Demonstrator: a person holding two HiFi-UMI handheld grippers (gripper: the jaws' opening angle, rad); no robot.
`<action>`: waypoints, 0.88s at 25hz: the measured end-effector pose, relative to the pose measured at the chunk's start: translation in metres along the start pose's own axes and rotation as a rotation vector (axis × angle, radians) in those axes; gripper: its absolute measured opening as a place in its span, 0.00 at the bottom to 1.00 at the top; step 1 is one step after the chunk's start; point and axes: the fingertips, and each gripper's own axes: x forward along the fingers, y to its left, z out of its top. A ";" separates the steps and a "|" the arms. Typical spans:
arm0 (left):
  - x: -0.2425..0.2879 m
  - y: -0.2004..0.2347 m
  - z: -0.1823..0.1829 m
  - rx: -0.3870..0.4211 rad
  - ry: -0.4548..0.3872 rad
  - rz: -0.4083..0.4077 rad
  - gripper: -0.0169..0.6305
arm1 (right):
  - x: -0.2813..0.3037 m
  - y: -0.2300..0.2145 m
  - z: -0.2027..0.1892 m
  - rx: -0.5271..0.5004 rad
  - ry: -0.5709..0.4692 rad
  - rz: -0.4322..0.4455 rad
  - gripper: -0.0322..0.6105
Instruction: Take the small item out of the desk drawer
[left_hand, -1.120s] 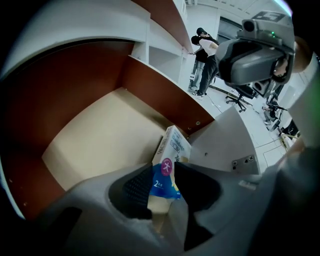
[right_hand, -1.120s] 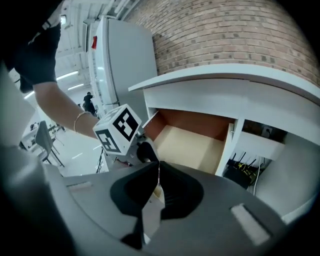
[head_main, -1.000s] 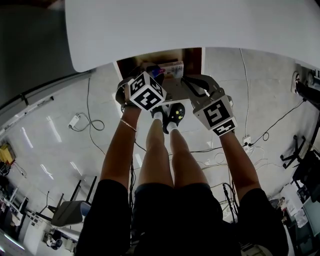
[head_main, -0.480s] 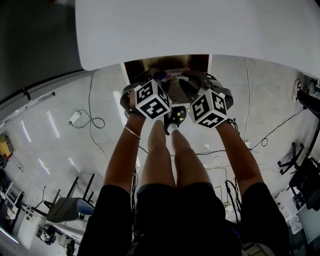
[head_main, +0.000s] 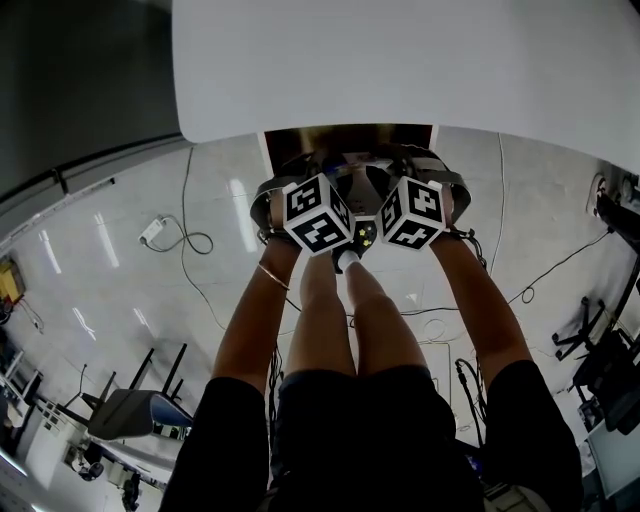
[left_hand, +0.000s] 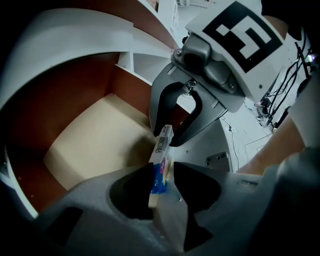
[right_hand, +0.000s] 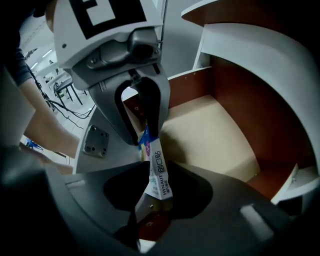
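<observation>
Left gripper (left_hand: 161, 175) has its jaws clenched on the small box (left_hand: 163, 150), printed HYNAUT, holding it on edge above the beige floor of the open drawer (left_hand: 90, 145), just under the white worktop (head_main: 400, 60). Right gripper (right_hand: 157, 187) has just been spreading its jaws. The box's other end sits in that gap, pads released.

White power adapter (head_main: 152, 231), dark chair (head_main: 125, 412), black shoe (head_main: 364, 233)
</observation>
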 end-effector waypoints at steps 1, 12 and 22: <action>0.000 -0.001 0.000 0.002 0.002 -0.002 0.22 | 0.003 0.001 -0.002 -0.013 0.015 0.007 0.26; -0.003 -0.008 -0.001 0.040 0.010 -0.002 0.19 | 0.018 0.009 -0.005 -0.046 0.081 0.050 0.26; -0.013 0.001 0.002 -0.065 -0.065 0.018 0.10 | 0.013 0.011 -0.006 -0.074 0.092 0.052 0.22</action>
